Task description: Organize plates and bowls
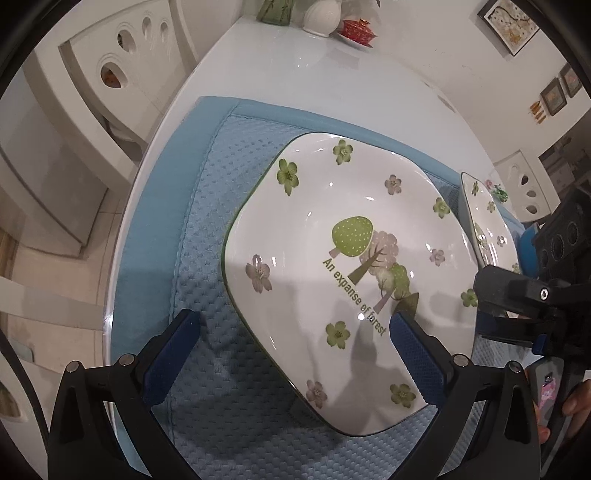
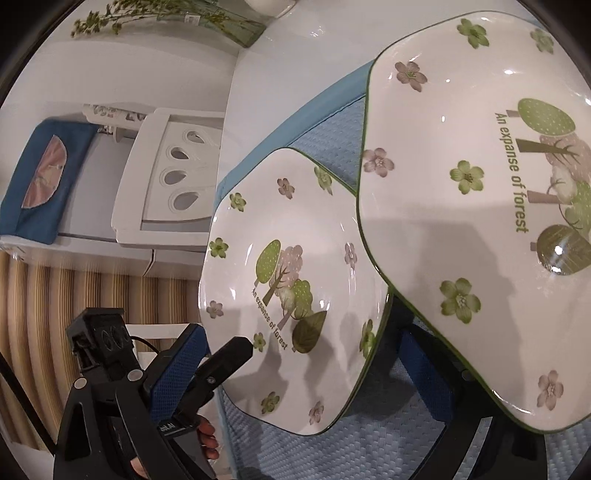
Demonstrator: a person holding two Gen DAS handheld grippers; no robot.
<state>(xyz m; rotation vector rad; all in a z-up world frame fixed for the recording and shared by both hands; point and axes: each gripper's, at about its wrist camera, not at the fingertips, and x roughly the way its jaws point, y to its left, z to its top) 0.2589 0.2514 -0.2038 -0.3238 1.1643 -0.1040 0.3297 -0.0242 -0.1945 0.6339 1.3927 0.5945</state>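
Note:
A square white plate with green flowers and a tree print [image 1: 343, 266] lies flat on the blue mat [image 1: 207, 229]. My left gripper [image 1: 295, 332] is open just above its near edge, one finger over the mat, one over the plate. A second, matching plate [image 1: 484, 221] stands tilted at the right, beside the other gripper's body. In the right wrist view the flat plate [image 2: 288, 280] lies on the mat [image 2: 369, 443] and the second plate [image 2: 472, 221] is raised over its right edge. My right gripper [image 2: 303, 354] has its jaws wide apart; its right finger [image 2: 424, 369] is under the raised plate.
The mat lies on a white glossy table [image 1: 314, 74]. At the table's far end stand a white jar [image 1: 321, 16], a red lidded bowl [image 1: 356, 29] and a green vase [image 1: 273, 11]. White chairs [image 1: 122, 66] stand at the left.

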